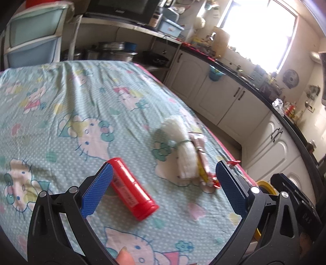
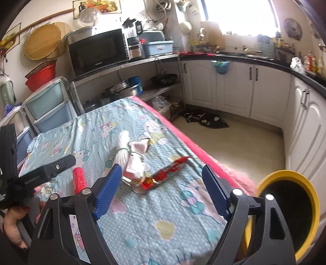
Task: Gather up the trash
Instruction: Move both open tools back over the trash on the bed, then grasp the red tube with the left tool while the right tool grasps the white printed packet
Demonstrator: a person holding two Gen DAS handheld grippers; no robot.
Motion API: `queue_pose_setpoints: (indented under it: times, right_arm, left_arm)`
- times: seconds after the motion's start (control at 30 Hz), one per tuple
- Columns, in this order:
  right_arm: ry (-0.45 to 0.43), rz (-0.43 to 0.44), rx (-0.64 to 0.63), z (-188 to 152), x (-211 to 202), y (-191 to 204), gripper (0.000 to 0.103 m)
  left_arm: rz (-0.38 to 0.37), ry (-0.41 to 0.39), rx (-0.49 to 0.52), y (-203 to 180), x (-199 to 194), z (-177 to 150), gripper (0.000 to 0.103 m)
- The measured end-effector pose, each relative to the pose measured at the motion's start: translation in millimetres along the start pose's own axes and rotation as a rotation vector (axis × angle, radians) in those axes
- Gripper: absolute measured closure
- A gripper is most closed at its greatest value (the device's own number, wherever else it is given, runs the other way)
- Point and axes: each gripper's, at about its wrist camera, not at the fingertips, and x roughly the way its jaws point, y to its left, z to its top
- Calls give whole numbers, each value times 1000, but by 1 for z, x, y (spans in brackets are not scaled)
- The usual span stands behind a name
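Kitchen clutter rings a table [image 2: 142,220] draped in a pale green cartoon-cat cloth, and the trash lies on that cloth ahead of my two tongs. Nearest my right gripper [image 2: 160,188] is a torn red snack wrapper [image 2: 169,170], lying flat just beyond the blue fingertips, with a crumpled pink-and-white packet [image 2: 136,161] touching it on the far side and a bundle of white cords [image 2: 122,150], tied round the middle, just beside that. My right jaws stand wide apart and hold nothing. To the left of that heap, apart from it, lies a red cylindrical tube [image 1: 132,187] on its side; in the left wrist view it sits just beside the inner face of my left gripper's [image 1: 164,187] left finger pad [image 1: 97,191], though I cannot tell whether they touch. My left jaws are also spread wide, empty, with the cord bundle [image 1: 183,150] and the packet [image 1: 198,152] lying between and beyond the fingertips. Off the table's right edge, down beside my right gripper, stands a yellow-rimmed bin [image 2: 285,216] with a dark inside. Farther out, white cabinets [image 2: 234,87] under a black counter curve round the room, a microwave [image 2: 97,51] sits on a shelf, and bright window [image 2: 240,14] light washes out the far wall.
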Motion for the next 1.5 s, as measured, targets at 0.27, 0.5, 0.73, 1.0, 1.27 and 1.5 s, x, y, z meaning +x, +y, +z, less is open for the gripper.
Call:
queue_pose_setpoints:
  times: [0.27, 0.5, 0.73, 1.0, 1.27, 1.5]
  right_arm:
    - [108, 70, -15, 13, 59, 15, 36]
    - [201, 113, 17, 24, 108, 22, 44]
    - [281, 140, 56, 31, 148, 23, 52]
    - [358, 179, 92, 25, 177, 25, 61]
    - [355, 215, 98, 18, 175, 36, 69]
    - [338, 248, 111, 6, 155, 41, 69]
  left_arm:
    - [-9, 64, -114, 32, 19, -5, 11]
    - [-19, 125, -193, 49, 34, -9, 26]
    - [-13, 142, -202, 48, 43, -8, 34]
    - [19, 153, -183, 46, 51, -5, 42]
    - [58, 158, -133, 44, 56, -3, 50]
    - [70, 163, -119, 49, 60, -2, 65]
